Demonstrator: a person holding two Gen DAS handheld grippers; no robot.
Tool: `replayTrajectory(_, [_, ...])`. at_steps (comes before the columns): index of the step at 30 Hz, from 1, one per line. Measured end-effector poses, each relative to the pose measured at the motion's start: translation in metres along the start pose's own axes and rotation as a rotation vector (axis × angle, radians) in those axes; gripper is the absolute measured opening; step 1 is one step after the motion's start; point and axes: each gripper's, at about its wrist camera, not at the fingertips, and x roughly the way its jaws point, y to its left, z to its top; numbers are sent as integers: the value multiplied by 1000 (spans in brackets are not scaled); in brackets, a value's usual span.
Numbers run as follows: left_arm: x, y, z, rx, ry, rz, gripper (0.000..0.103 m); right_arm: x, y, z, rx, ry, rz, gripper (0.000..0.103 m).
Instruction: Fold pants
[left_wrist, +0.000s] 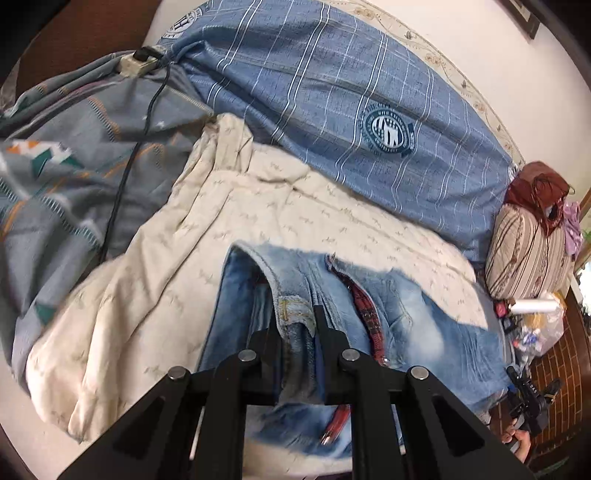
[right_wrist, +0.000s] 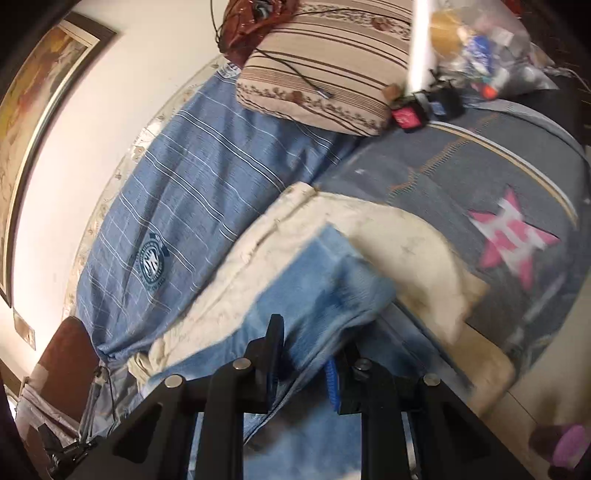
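Both grippers clamped on the jeans: left gripper pinches the waistband by a belt loop, right gripper grips a pale denim fold. Jeans lie on a cream blanket on the bed, blue striped sheet behind, striped pillow beyond.

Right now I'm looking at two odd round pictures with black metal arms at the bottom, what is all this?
Those black parts are two hand-held grippers, each with its own wide-angle camera looking along its fingers. One picture is from the left gripper, the other from the right gripper. Both are clamped on a pair of blue jeans, which lie on a cream blanket spread over a bed. Behind are a blue striped cover and a striped pillow. The person is folding the jeans.
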Motion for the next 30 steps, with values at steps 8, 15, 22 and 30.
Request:
replayTrajectory(8, [10, 10, -27, 24, 42, 54, 14, 7, -35, -14, 116, 83, -6, 24])
replayTrajectory(15, [14, 3, -19, 56, 53, 70, 14, 24, -64, -16, 373, 154, -21, 31])
replayTrajectory(22, [15, -8, -16, 106, 67, 116, 13, 20, -54, -15, 323, 87, -46, 52])
replayTrajectory(30, [9, -16, -16, 119, 59, 149, 13, 22, -20, -18, 90, 168, -223, 26])
